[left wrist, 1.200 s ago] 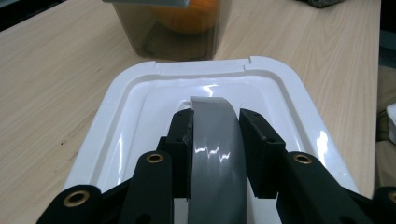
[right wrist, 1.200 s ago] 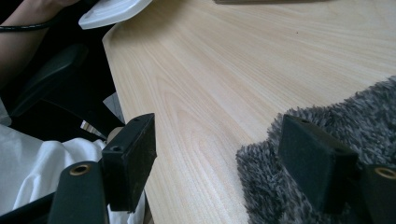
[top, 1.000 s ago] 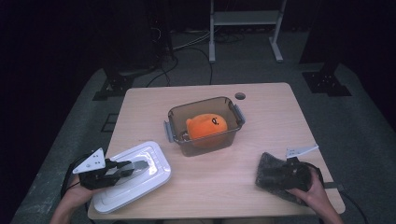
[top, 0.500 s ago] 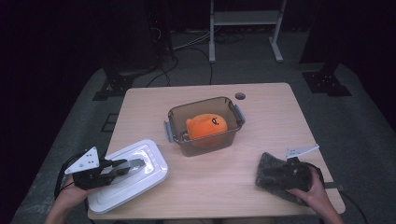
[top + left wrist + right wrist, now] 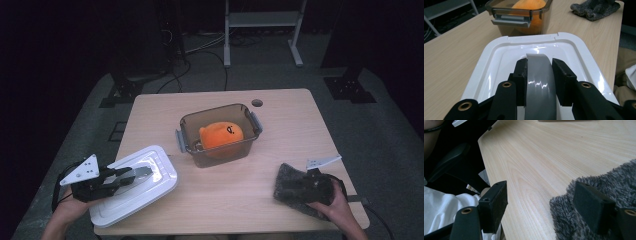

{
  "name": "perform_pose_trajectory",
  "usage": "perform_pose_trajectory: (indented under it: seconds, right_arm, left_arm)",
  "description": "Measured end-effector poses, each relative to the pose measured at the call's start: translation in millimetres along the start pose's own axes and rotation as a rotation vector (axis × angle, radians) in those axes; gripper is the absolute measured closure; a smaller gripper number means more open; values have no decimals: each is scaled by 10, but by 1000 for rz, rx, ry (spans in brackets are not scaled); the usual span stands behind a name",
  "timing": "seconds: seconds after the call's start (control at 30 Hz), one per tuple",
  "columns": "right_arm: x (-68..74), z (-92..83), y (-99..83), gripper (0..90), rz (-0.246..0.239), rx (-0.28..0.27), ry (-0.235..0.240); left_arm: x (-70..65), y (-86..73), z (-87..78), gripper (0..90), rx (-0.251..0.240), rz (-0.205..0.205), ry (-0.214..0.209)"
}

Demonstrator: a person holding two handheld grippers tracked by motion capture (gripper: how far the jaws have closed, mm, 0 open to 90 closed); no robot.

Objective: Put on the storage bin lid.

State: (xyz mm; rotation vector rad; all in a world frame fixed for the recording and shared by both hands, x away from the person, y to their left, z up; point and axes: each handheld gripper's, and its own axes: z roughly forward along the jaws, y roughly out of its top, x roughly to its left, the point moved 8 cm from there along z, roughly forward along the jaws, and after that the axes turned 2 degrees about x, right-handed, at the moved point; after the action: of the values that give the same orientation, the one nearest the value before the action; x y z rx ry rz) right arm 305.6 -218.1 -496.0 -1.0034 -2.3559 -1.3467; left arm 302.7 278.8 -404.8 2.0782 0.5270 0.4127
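**Lid lifted a little at the table's left corner**

Since a second ago our left gripper (image 5: 131, 176) has raised the white lid (image 5: 150, 172) slightly, and the lid's far end now sits a touch closer to the container than it did. We see the jaws clenched on the lid's grey handle (image 5: 539, 75), one pad against each side of it, with the glossy white tray of the lid spreading out beneath. The lid hangs over the table (image 5: 280, 110) at its near left corner.

Further right, near the table's middle, stands the clear brown container (image 5: 220, 136), open, with its side latches hanging loose and an orange plush toy (image 5: 221, 135) inside.

At the near right corner our right gripper (image 5: 544, 205) has not moved. Its jaws are released and wide apart, one over bare wood, the other resting on the grey fuzzy cloth (image 5: 295, 190).
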Motion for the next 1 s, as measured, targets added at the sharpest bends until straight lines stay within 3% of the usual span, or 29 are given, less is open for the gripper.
perform_pose_trajectory:
  seconds: [0.63,1.0]
  right_arm:
    - [3,-13,1,267,2,-2,0]
    - [4,-16,1,267,-2,-3,1]
  left_arm:
    - [58,361,-1,663,-11,39,12]
    - [155,609,10,664,-49,27,12]
